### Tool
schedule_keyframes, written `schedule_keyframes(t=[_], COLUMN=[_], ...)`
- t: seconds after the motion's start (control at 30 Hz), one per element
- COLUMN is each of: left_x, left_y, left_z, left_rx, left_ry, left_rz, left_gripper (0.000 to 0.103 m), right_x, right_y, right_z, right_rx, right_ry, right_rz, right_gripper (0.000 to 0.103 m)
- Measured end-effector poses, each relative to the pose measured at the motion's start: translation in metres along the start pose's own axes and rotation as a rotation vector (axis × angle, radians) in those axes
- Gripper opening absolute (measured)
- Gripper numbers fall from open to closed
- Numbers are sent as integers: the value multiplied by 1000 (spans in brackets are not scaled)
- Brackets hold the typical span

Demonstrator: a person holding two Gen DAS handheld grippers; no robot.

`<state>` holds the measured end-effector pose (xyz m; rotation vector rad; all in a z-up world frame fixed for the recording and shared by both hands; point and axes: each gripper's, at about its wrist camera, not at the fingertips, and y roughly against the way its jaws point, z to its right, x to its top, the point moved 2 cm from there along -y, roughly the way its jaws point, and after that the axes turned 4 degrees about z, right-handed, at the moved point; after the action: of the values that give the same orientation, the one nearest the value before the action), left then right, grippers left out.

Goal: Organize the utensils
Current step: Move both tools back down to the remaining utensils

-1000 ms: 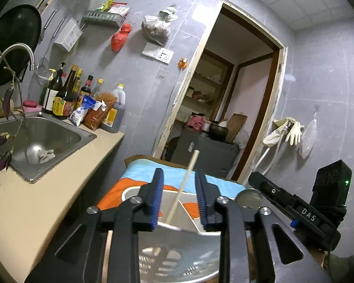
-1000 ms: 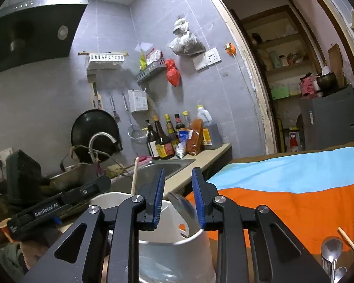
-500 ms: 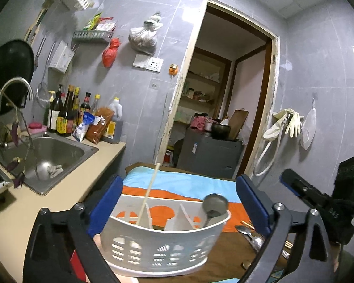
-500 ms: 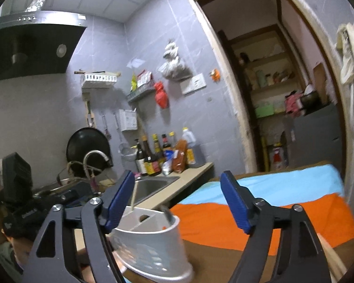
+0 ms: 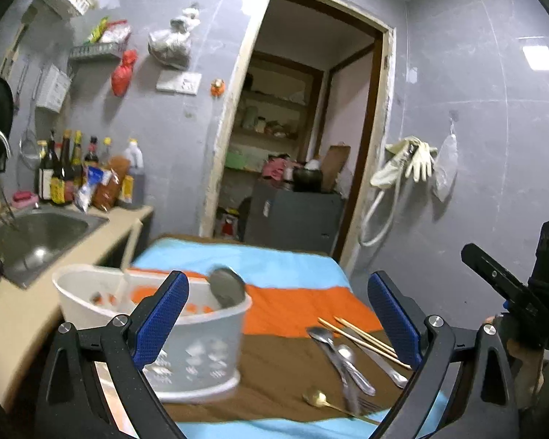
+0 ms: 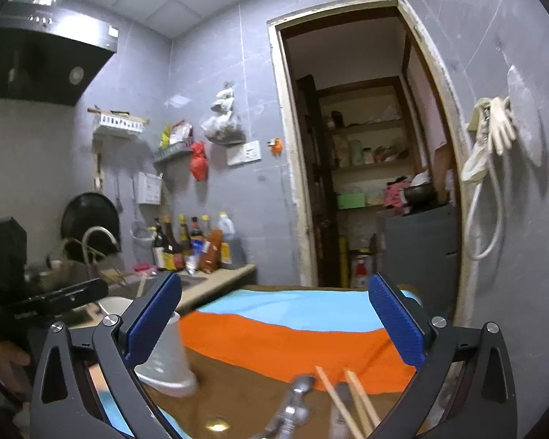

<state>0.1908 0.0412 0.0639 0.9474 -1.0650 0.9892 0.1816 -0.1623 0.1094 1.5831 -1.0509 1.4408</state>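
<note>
White caddy (image 5: 186, 344) behind left claw (image 5: 278, 314), loose cutlery (image 5: 342, 360) between its spread fingers.

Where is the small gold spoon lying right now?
In the left wrist view, the gold spoon lies on the brown stripe of the cloth, right of the white basket, just before the silver spoons.

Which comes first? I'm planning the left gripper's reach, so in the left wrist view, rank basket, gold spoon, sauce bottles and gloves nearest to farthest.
1. Basket, at its left finger.
2. Gold spoon, low centre.
3. Sauce bottles, far left counter.
4. Gloves, right wall.
</note>
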Motion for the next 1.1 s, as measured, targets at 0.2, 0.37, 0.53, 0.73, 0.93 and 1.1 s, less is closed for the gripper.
schedule_keyframes(t=[0.2,0.37,0.53,0.73,0.93,1.1], left_x=[-32,-55,-73,-86,-102,-112], left_y=[-10,-20,-31,-50,-78,-93], left_z=[20,28,31,29,20,15], left_rx=[24,64,76,53,-2,-39], left_ry=[26,28,29,43,99,153], left_rz=[-87,-148,-222,-325,-490,-597], left_gripper=[96,96,96,94,65,46], right_x=[-17,-39,-64,-91,-111,-125], right_y=[2,-5,-20,-37,-53,-68], right_z=[23,48,73,97,106,108], right_rx=[-29,-68,-112,-129,-103,-74], right_ry=[48,40,3,-38,-48,-37], right_rz=[-73,-152,-266,-400,-522,-614], right_gripper=[103,103,101,74,53,43])
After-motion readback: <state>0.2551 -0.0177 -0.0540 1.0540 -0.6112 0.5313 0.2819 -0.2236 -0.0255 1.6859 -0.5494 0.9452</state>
